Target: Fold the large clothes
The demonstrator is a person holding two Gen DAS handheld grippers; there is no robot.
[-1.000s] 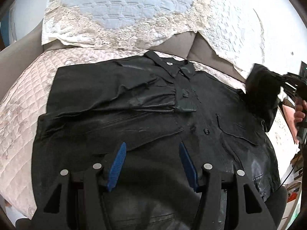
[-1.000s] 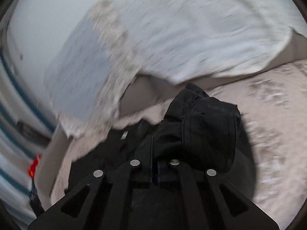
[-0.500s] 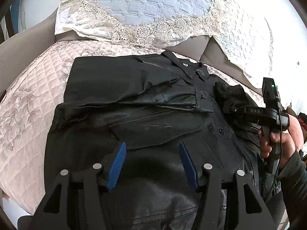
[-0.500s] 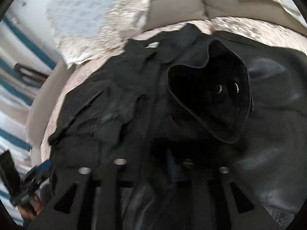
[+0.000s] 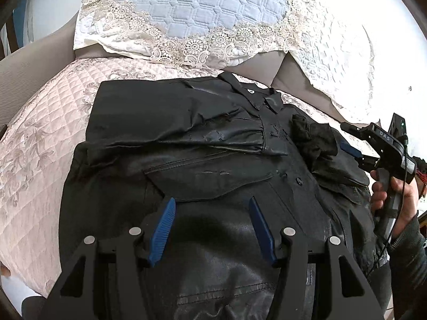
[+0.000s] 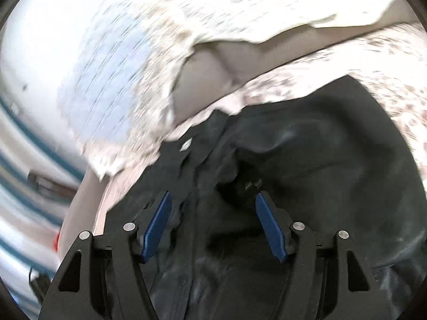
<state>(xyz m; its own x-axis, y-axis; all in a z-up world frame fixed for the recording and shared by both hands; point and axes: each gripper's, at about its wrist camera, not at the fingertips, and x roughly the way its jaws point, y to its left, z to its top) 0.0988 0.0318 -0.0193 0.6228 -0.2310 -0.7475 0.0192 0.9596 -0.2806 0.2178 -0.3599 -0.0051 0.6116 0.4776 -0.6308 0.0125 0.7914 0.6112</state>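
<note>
A black leather jacket (image 5: pixel 208 176) lies flat on a quilted pink bedspread (image 5: pixel 40 144), collar (image 5: pixel 256 96) toward the pillows. Its left sleeve (image 5: pixel 186 133) is folded across the chest. The right sleeve's cuff (image 5: pixel 317 141) lies bunched on the right chest. My left gripper (image 5: pixel 210 205) is open and empty, hovering over the jacket's lower front. My right gripper (image 6: pixel 212 200) is open and empty just above the jacket (image 6: pixel 320 186); in the left wrist view it shows at the right (image 5: pixel 349 144), beside the cuff.
A blue quilted pillow with lace trim (image 5: pixel 192 18) and a white pillow (image 5: pixel 347 53) lean on the grey headboard (image 5: pixel 256 66) behind the jacket. Bedspread shows to the left of the jacket. The right wrist view is motion-blurred.
The right gripper carried the right sleeve's cuff over onto the jacket's chest, opened and let it go, and has drawn back a little. The left gripper stayed open over the lower front.
</note>
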